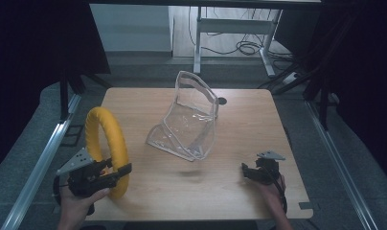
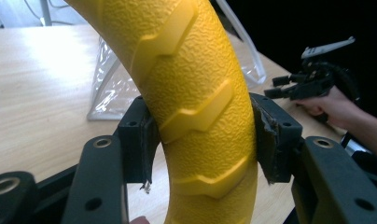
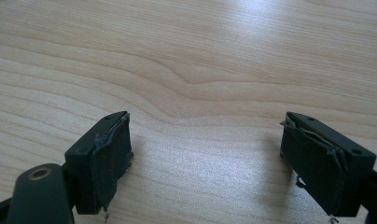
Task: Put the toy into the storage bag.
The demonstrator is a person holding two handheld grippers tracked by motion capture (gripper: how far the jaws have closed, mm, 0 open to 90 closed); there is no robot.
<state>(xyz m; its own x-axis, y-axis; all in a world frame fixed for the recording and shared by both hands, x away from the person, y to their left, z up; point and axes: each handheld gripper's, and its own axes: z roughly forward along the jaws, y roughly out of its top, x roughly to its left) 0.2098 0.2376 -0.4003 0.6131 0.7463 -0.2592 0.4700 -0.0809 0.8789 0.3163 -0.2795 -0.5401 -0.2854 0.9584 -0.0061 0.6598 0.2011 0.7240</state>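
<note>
A textured yellow ring (image 1: 107,143) stands on edge near the table's front left corner. My left gripper (image 1: 116,172) is shut on its lower part; in the left gripper view the ring (image 2: 196,102) fills the gap between both pads. A clear plastic pouch (image 1: 189,120) stands open and tilted at the middle of the table, and shows behind the ring (image 2: 107,79). My right gripper (image 1: 247,171) rests low at the front right, open, its jaws wide apart over bare wood (image 3: 205,149). That gripper also appears far off in the left gripper view (image 2: 289,86).
The wooden table (image 1: 239,139) has a small dark hole (image 1: 222,101) near its far edge. Black curtains flank both sides. A desk frame and cables (image 1: 246,45) stand on the floor beyond. Metal rails (image 1: 38,163) run along the table's left and right.
</note>
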